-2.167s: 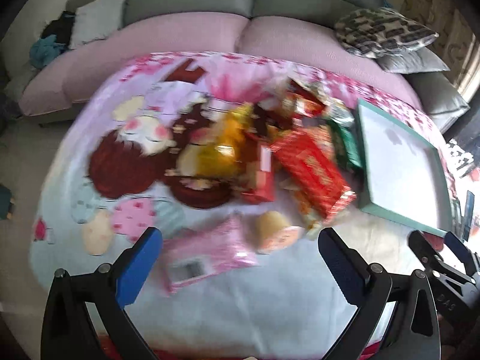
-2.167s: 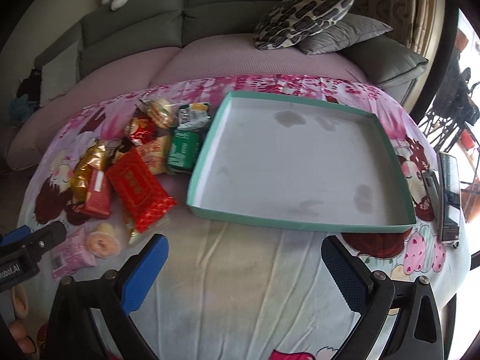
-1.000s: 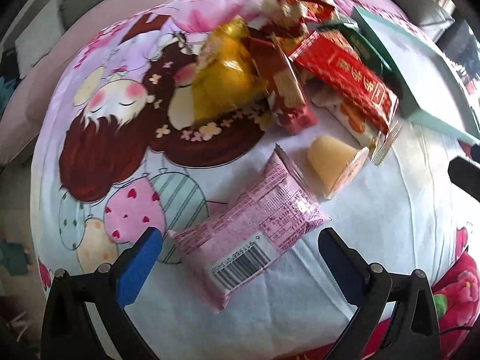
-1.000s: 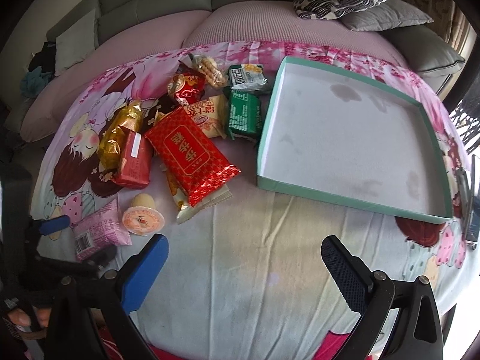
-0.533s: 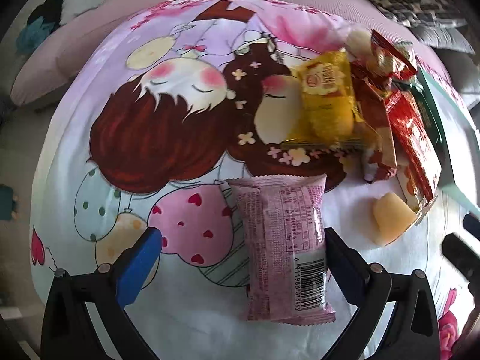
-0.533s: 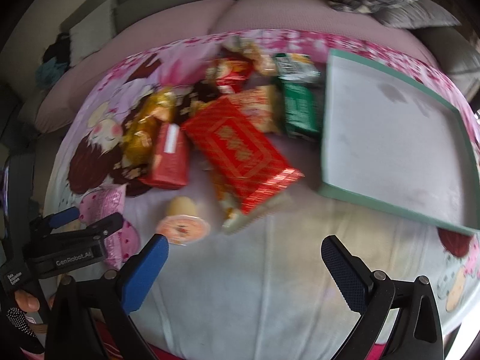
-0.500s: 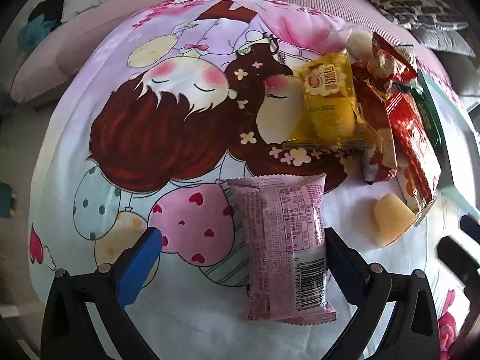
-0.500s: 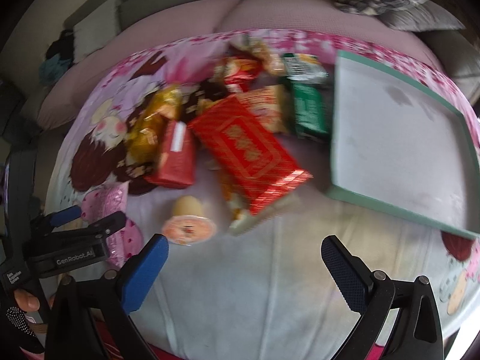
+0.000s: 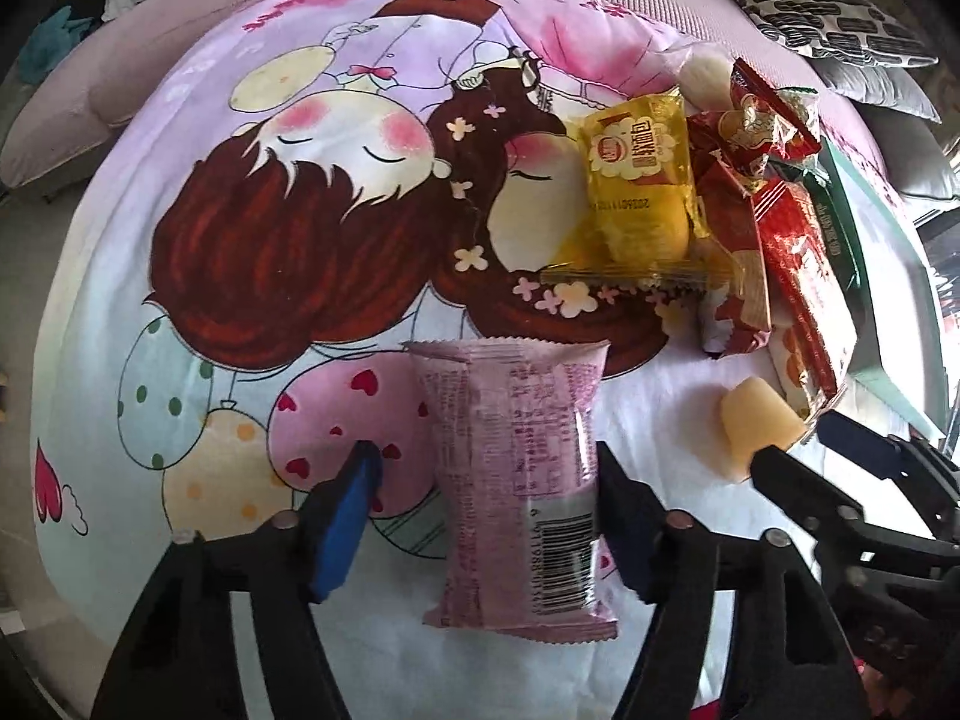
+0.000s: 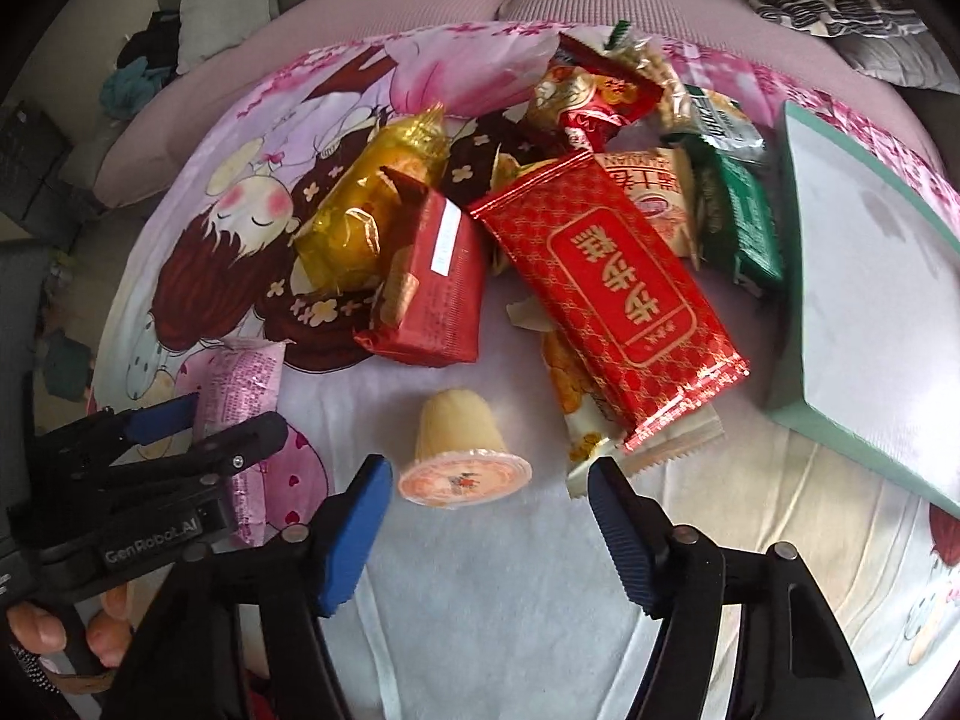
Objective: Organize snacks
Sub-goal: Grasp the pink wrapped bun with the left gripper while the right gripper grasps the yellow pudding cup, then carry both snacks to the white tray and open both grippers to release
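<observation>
My left tongs straddle the pink snack packet, fingers apart, the right one touching its side, near the front-left edge of the cartoon-print sheet. My right tongs stand apart around the jelly cup, which lies on its side near the front edge. Behind it sit the large red packet, small red packet and yellow cake packet. The teal tray rests at the sheet's right edge.
</observation>
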Available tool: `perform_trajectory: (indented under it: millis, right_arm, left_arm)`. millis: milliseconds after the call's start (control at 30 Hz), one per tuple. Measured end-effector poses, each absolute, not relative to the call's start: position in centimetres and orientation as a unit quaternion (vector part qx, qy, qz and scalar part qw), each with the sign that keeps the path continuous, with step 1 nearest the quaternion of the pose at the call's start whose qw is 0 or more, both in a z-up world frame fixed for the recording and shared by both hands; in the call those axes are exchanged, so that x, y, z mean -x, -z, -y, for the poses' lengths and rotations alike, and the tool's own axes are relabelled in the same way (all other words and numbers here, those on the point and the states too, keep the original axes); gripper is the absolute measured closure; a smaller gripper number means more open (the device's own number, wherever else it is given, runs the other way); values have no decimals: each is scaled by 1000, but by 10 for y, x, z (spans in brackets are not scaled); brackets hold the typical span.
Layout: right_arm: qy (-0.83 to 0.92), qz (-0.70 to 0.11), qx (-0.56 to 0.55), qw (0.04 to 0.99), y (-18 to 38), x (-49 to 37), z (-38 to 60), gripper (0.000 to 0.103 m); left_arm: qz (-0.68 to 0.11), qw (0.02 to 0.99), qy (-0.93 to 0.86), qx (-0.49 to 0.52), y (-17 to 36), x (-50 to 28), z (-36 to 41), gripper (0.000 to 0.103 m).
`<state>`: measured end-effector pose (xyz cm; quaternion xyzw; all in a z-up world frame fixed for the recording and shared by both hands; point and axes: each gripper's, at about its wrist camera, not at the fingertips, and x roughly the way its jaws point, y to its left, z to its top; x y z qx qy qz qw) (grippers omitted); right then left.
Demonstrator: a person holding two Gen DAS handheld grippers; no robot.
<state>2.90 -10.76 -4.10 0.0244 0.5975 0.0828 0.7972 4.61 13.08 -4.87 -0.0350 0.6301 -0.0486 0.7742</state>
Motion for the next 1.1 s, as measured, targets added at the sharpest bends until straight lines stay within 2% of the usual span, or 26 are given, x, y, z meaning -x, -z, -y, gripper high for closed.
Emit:
perform_trajectory:
  millis: [100, 433, 600, 933, 1100]
  right_arm:
    - [-86, -605, -28, 791, 47, -36, 105, 36]
    - [-92, -613, -7, 785, 58, -42, 94, 52]
    - [-98, -614, -2, 784, 59, -40, 87, 54]
    - [-95, -610, 12, 786, 72, -37, 77, 55]
    - [-99, -606, 1, 789, 67, -34, 79, 56]
  left_arm:
    - [-633, 771, 51, 34, 51, -51, -126, 41]
    - [-634, 772, 44, 15, 56, -55, -90, 50]
    - [-632, 774, 44, 11, 56, -56, -75, 59]
    - [-630, 776, 35, 6, 61, -56, -58, 59]
    - [-630, 776, 39, 18, 56, -53, -59, 64]
